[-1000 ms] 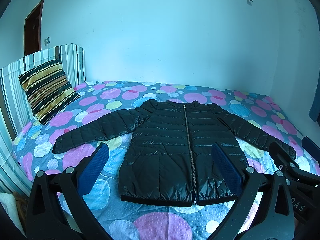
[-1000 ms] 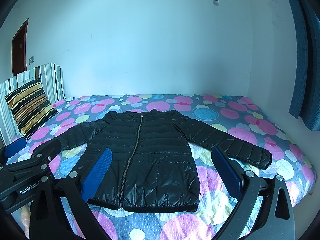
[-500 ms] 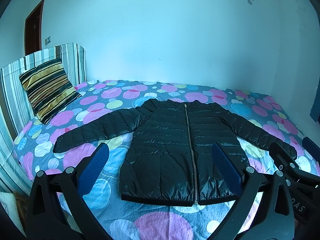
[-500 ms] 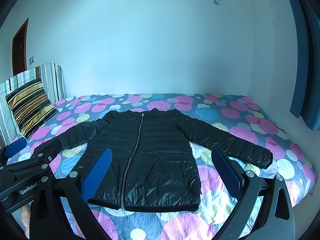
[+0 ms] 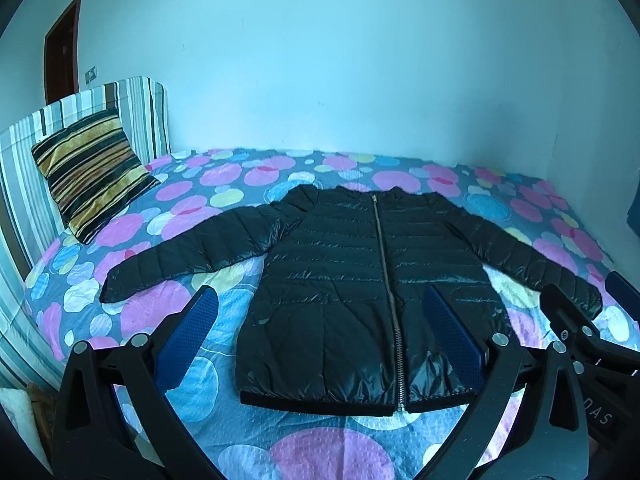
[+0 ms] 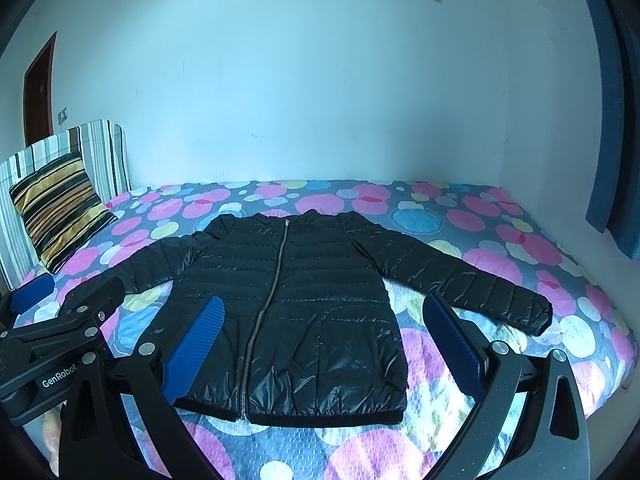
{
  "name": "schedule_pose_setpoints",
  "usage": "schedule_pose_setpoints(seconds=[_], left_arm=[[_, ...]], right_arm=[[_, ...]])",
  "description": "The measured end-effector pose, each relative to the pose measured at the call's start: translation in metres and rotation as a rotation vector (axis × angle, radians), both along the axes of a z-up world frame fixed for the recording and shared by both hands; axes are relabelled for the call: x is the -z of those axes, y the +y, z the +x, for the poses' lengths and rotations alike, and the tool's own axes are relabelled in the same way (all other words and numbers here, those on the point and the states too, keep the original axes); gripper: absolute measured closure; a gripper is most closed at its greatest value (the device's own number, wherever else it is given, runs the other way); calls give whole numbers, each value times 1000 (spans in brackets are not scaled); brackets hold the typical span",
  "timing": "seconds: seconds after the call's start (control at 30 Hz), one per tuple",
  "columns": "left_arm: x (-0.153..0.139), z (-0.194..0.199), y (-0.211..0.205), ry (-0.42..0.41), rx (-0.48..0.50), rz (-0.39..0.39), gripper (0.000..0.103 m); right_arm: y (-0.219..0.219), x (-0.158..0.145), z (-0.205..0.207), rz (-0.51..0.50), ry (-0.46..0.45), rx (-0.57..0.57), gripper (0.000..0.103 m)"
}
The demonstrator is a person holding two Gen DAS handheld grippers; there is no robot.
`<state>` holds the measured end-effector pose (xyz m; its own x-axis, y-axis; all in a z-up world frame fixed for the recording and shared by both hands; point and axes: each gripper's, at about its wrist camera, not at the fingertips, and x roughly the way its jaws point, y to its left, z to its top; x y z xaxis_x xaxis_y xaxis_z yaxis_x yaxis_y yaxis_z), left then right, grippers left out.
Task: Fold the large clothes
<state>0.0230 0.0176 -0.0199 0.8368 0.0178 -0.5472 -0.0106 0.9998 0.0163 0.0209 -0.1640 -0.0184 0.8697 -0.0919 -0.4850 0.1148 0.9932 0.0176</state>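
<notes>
Jacket: a black quilted puffer jacket [image 5: 360, 280] lies flat, front up, in the middle of the bed, zipped closed, collar toward the far wall, hem toward the cameras.
Sleeves: both spread outward and slightly down; left sleeve [image 5: 192, 252] points toward the pillow, right sleeve [image 6: 460, 280] toward the bed's right edge.
Left gripper [image 5: 320, 332]: spread wide, blue pads apart, empty, held above the hem without touching it.
Right gripper [image 6: 320, 336]: likewise released and empty, above the jacket's lower right half.
Bed [image 6: 500, 216]: sheet with pink, blue and yellow circles.
Pillow [image 5: 90, 172]: striped, leaning on the striped headboard [image 5: 136, 112].
Wall [image 6: 300, 80]: plain, pale.
</notes>
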Motion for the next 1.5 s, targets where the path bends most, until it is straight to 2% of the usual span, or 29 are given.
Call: schedule_pose_setpoints(seconds=[0.2,0.47,0.63,0.77,0.93,1.1,1.33,1.43,1.5], left_arm=[[21,41,8,48,-59,27,2],[66,122,41,132,-173,64,2],[97,174,69,189,-252,111,2],[116,201,82,227,-275,105,2],[144,221,93,288,-310,121,2],[160,235,105,334,-348,119,2],[188,245,105,389,-382,174,2],[192,247,109,403,-399,162,2],[194,248,112,413,-406,153,2]], right_arm=[[-14,21,25,23,60,26,4],[-63,50,64,67,149,132,4],[-107,69,86,86,200,233,4],[-157,86,99,125,233,345,4],[-221,113,111,192,276,478,4],[-285,134,106,263,286,633,5],[-340,150,97,395,264,754,5],[-358,158,91,481,251,789,5],[-364,161,90,492,252,804,5]])
